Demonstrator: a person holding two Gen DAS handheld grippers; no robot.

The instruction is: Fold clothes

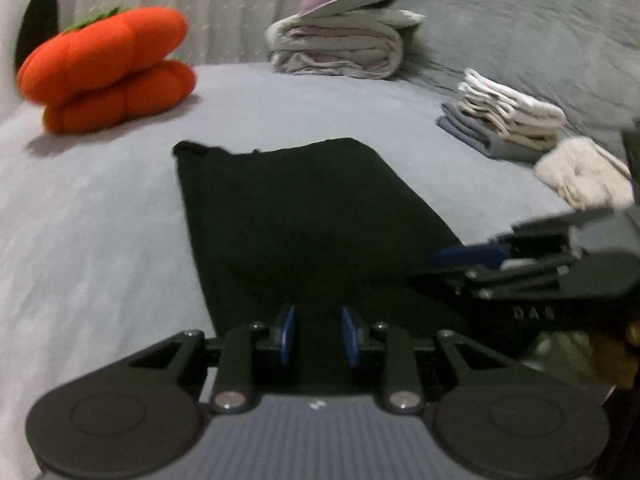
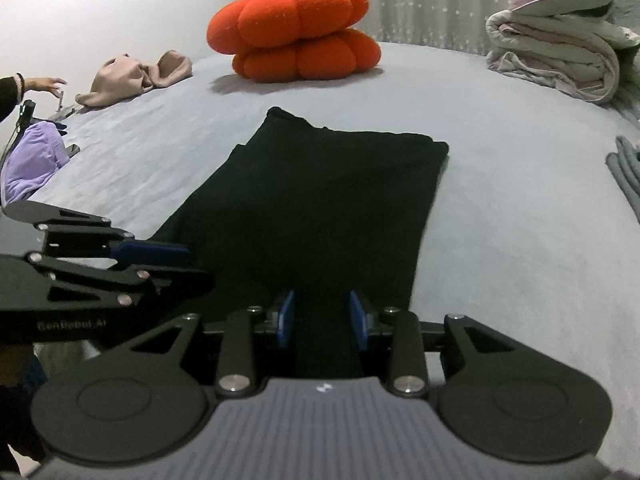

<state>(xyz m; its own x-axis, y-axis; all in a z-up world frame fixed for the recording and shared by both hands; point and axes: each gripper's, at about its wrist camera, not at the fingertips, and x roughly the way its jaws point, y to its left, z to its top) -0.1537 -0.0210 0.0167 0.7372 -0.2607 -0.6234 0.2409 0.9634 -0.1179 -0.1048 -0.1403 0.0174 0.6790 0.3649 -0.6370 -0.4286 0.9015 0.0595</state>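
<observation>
A black garment lies folded into a long flat strip on the grey bed, running away from both cameras. My left gripper sits low over the strip's near end. Its blue pads stand apart with dark cloth showing in the gap, not pinched. My right gripper is beside it at the same near end, also with parted pads and black cloth between them. Each gripper shows side-on in the other's view: the right gripper at the strip's right edge, the left gripper at its left edge.
An orange pumpkin cushion and a folded quilt under a purple pillow sit at the back. Folded clothes and a cream fluffy item lie right. A beige garment, a lilac garment and a person's hand are left.
</observation>
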